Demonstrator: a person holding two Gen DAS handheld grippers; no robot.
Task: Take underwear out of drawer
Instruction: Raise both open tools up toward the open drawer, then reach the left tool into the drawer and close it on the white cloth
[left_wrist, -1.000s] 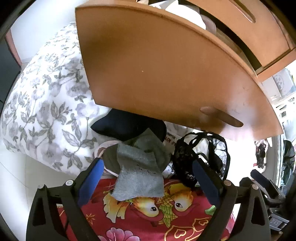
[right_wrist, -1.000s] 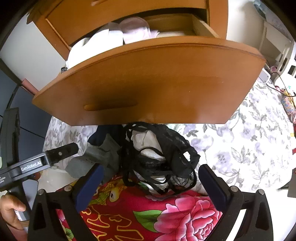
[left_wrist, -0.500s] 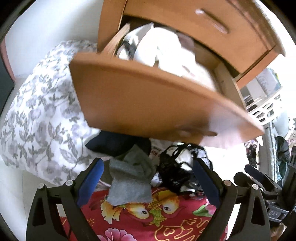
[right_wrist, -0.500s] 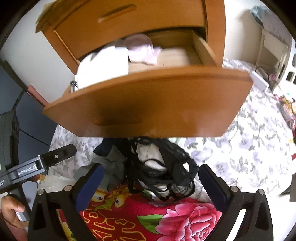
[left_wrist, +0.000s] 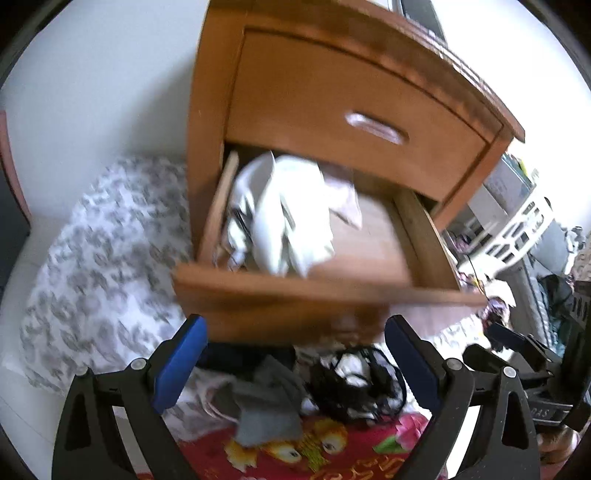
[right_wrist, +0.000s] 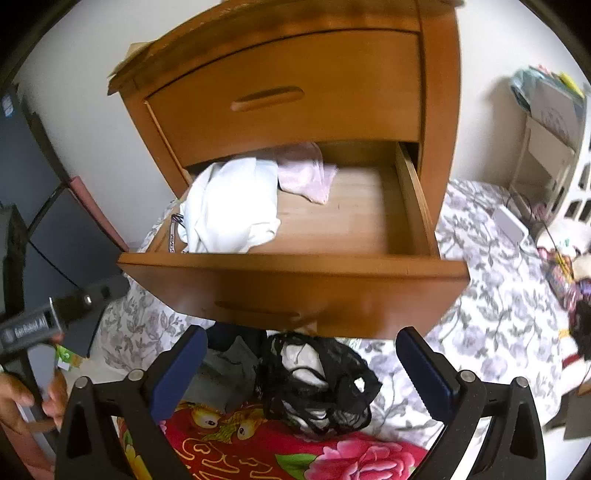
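1. Underwear is what the task is about: a white garment (right_wrist: 231, 206) and a pale pink one (right_wrist: 306, 175) lie bunched in the back left of the open lower drawer (right_wrist: 291, 269), whose right half shows bare wood.
2. The left gripper (left_wrist: 293, 356) and the right gripper (right_wrist: 299, 369) both hover below the drawer front with jaws wide and nothing between them, probably poised for a reach over the front panel.
3. Just beyond the jaws, under the drawer, a black lace piece (right_wrist: 317, 373), a grey cloth (right_wrist: 221, 369) and a dark navy item (right_wrist: 236, 338) lie heaped. Judging by their position, they have already been taken out.
4. That heap rests partly on a red floral blanket (right_wrist: 332, 458), which lies over a grey-and-white leaf-patterned bedspread (right_wrist: 491, 306).
5. The upper drawer (right_wrist: 284, 96) of the wooden nightstand is shut.
6. A white wall (left_wrist: 110, 92) stands behind, and white lattice shelving (right_wrist: 569, 177) stands at the far right. The left view is motion-blurred.
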